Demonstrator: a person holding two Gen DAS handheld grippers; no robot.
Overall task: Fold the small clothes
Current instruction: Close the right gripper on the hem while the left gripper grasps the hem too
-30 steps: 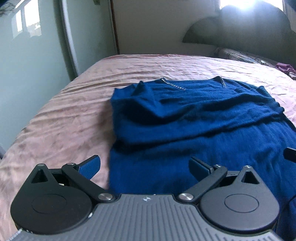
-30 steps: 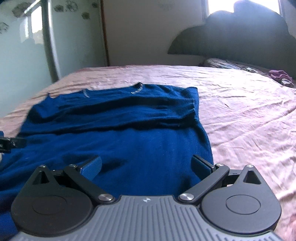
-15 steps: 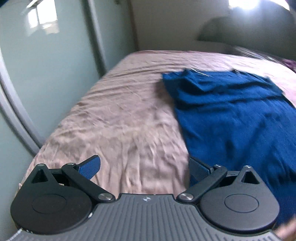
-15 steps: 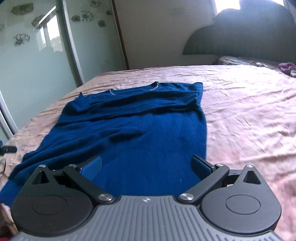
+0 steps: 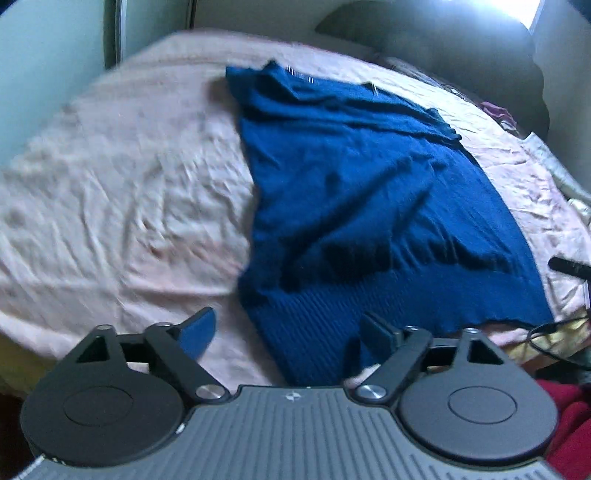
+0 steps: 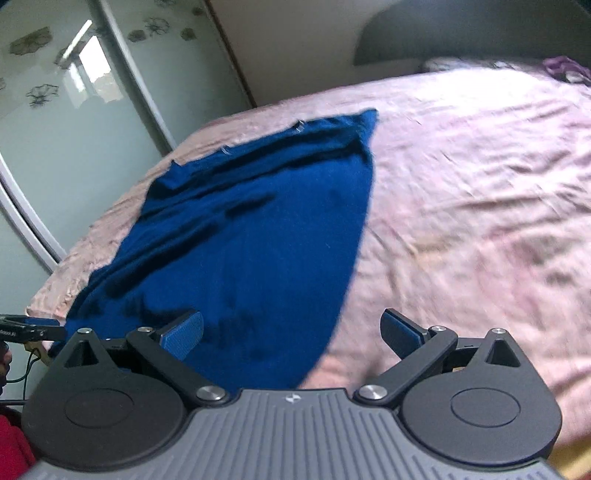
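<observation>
A dark blue knit sweater [image 5: 369, 192] lies spread on the pink bedsheet [image 5: 110, 192], sleeves folded across its upper part, ribbed hem nearest me. My left gripper [image 5: 288, 328] is open and empty, just above the hem's left corner. In the right wrist view the sweater [image 6: 251, 236] runs from the lower left toward the far middle. My right gripper [image 6: 291, 328] is open and empty, above the hem's right corner, one finger over cloth and one over the pink sheet [image 6: 461, 206].
A dark headboard [image 6: 480, 33] stands at the far end of the bed. Frosted wardrobe doors [image 6: 74, 92] run along the left side. Red cloth [image 5: 569, 421] and a cable lie by the bed's near edge. Purple fabric [image 6: 565, 68] lies by the pillows.
Both grippers have pulled back and risen from over the sweater's body to its near hem. Both views now look down on the whole sweater. Both stay open.
</observation>
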